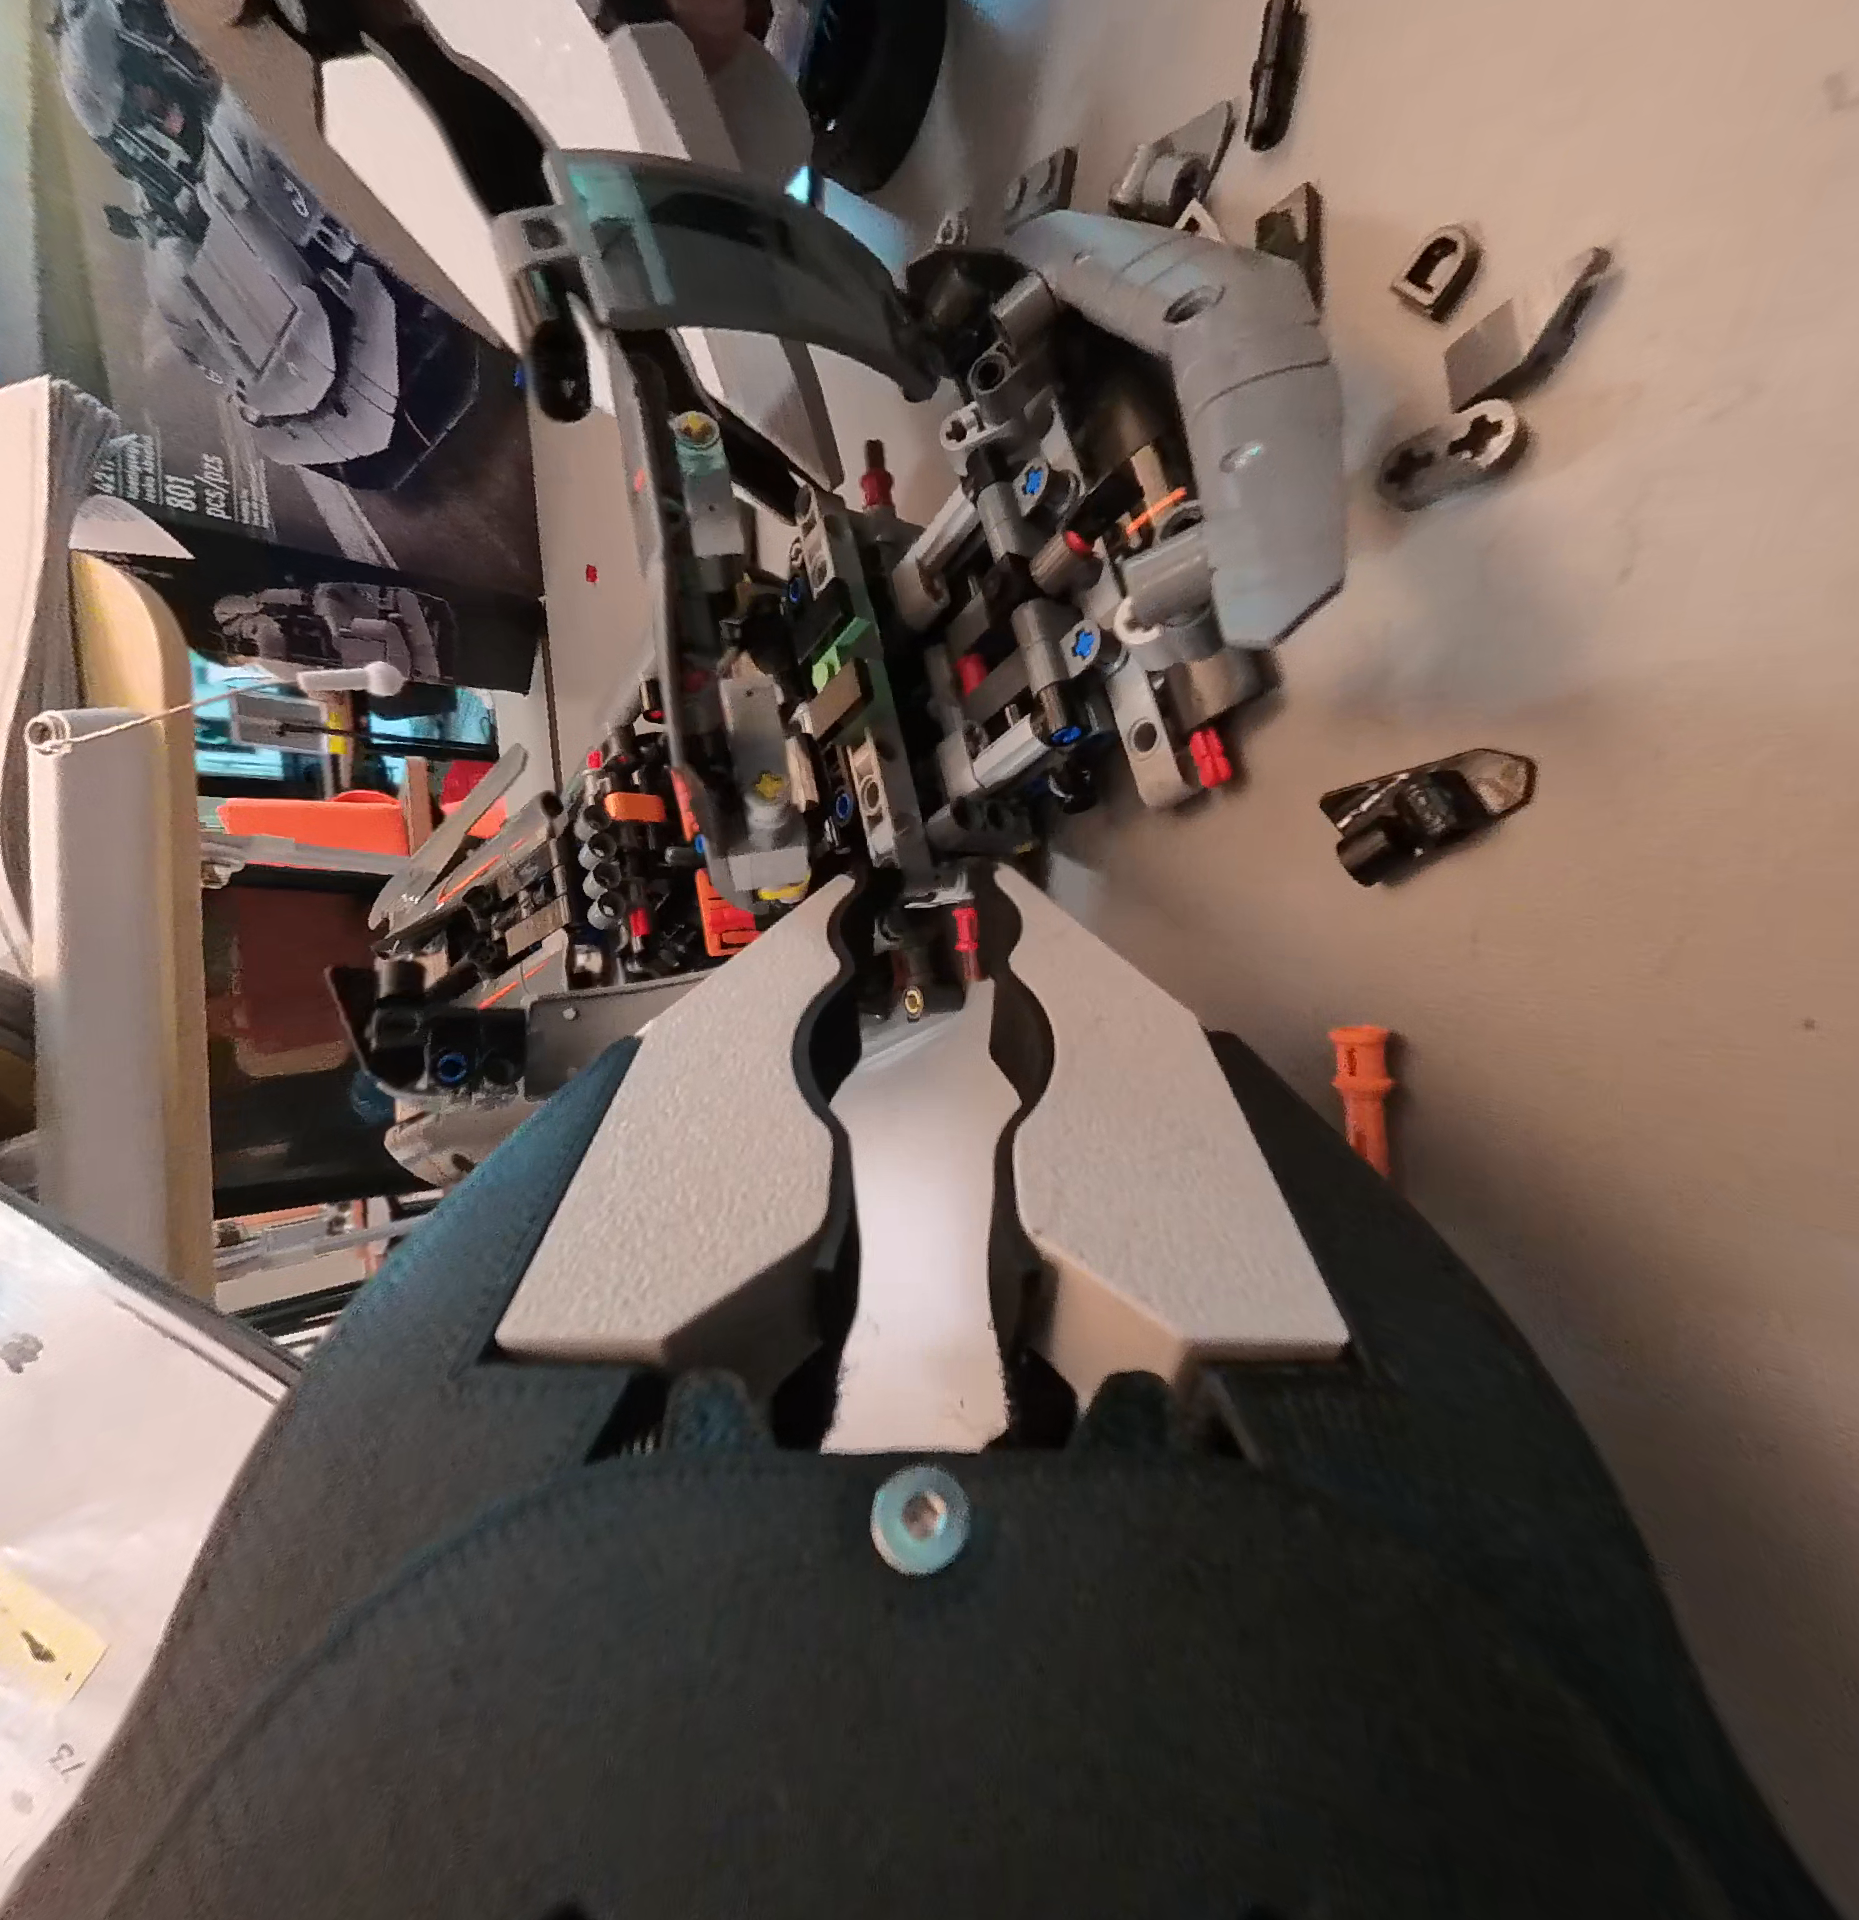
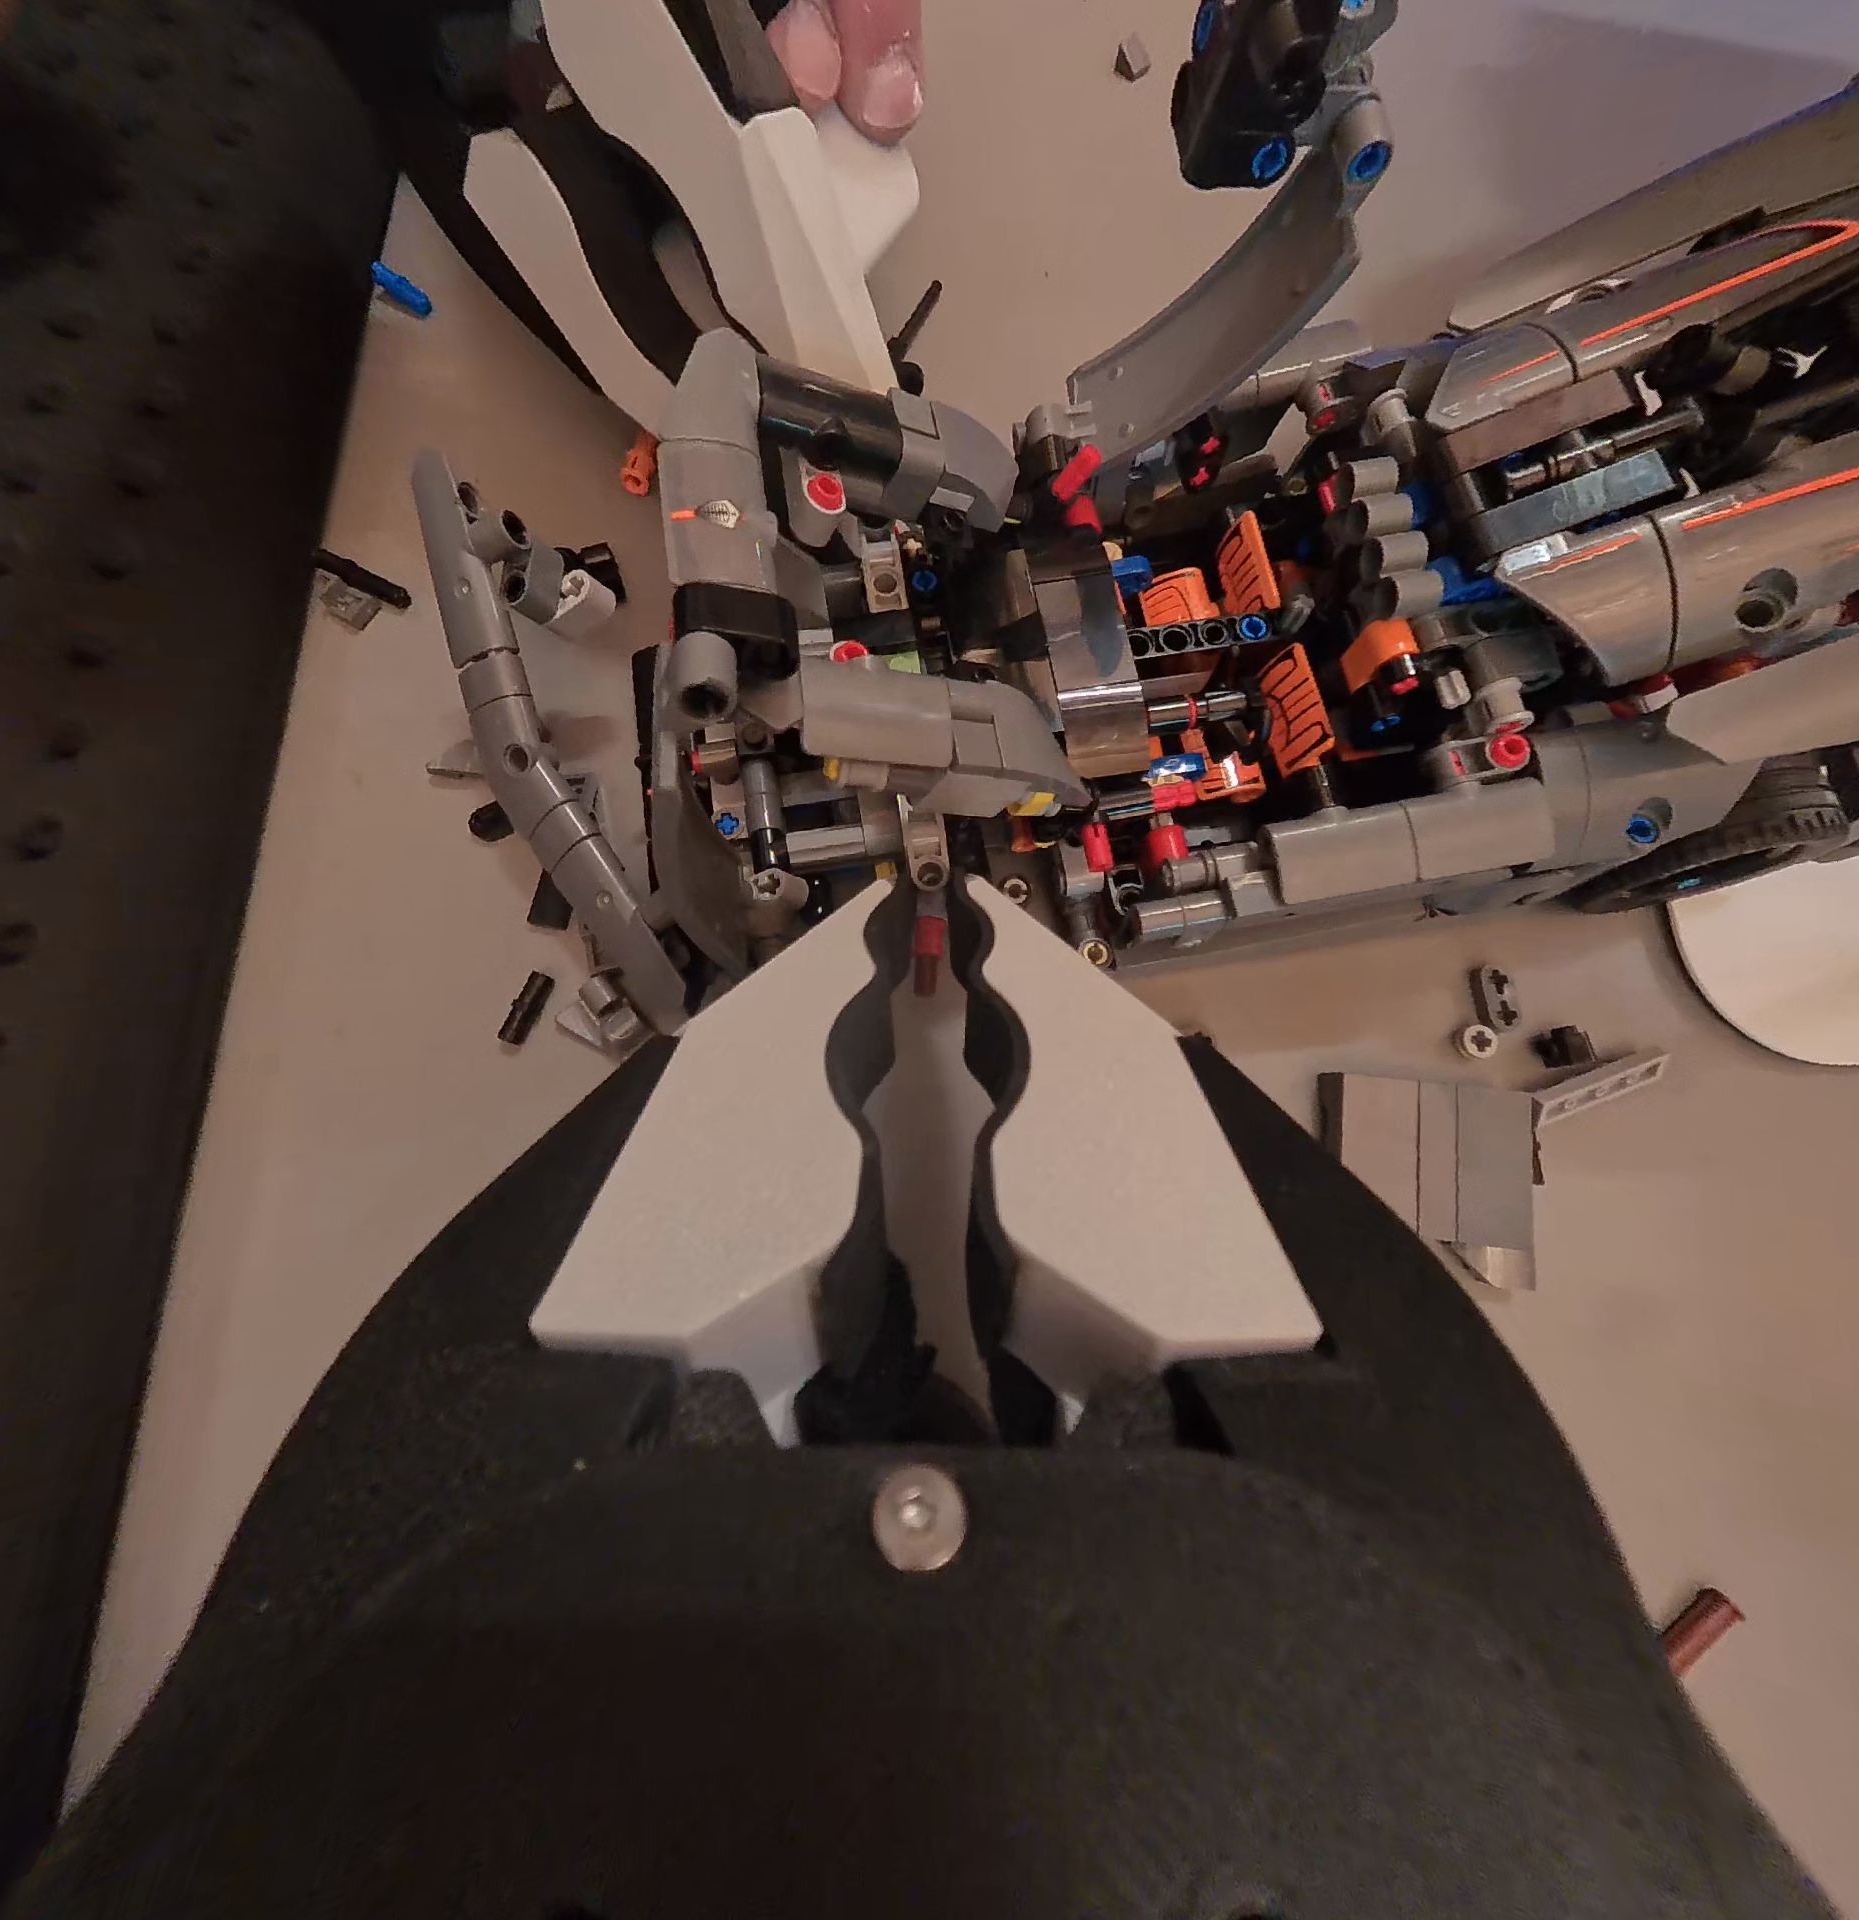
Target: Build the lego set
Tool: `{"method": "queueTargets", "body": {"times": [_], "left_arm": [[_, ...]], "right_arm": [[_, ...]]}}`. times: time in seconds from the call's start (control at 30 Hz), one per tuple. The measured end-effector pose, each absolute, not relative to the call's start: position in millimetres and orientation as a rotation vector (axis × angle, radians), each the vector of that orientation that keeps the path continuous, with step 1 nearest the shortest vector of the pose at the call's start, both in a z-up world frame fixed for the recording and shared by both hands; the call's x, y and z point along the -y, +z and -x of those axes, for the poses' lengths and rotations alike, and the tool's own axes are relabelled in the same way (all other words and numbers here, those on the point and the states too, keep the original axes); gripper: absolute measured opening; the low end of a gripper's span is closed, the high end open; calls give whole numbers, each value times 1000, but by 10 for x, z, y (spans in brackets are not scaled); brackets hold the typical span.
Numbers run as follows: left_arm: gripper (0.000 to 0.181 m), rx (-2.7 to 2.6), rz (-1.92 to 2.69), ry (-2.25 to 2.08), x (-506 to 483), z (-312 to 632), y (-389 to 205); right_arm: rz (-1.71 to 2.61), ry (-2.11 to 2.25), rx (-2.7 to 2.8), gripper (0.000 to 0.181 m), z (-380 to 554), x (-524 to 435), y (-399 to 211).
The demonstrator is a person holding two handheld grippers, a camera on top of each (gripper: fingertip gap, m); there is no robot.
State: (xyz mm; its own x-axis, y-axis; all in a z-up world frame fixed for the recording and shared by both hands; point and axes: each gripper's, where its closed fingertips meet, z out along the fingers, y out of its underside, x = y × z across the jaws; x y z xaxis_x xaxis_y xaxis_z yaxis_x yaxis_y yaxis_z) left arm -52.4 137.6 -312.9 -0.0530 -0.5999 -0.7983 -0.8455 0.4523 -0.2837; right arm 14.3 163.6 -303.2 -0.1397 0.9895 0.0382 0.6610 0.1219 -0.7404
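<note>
One part-built lego car [image 2: 1164,665], two grippers, one box [image 1: 281,343], one orange pin [image 1: 1361,1091], loose pieces beyond counting.

Right tool [image 2: 930,896] pinching a red pin [image 2: 927,935] at the lego car [image 2: 1268,665].

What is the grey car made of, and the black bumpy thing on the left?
The grey car model looks like hard, smooth plastic: shiny highlights, crisp moulded edges and pin holes. The black bumpy mat looks like soft, matte foam or rubber, dimpled and unreflective; I can't tell which.

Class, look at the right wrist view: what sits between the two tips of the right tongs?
A small red peg on the toy car sits in the gap of the right tongs.
</note>
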Motion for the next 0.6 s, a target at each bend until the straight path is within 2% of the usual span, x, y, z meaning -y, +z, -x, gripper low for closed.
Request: {"method": "queueTargets", "body": {"times": [0.3,0.37,0.6], "left_arm": [[19,-1744,1217,402,-1394,516,-3158],[12,-1730,1206,403,-1378,494,-3128],[11,-1717,1233,377,-1390,485,-3123]], "right_arm": [[1598,782,1862,4,-145,-1643,-3029],[1594,777,1867,4,-151,-1641,-3032],[1608,785,1858,4,-157,-1656,-3031]]}}
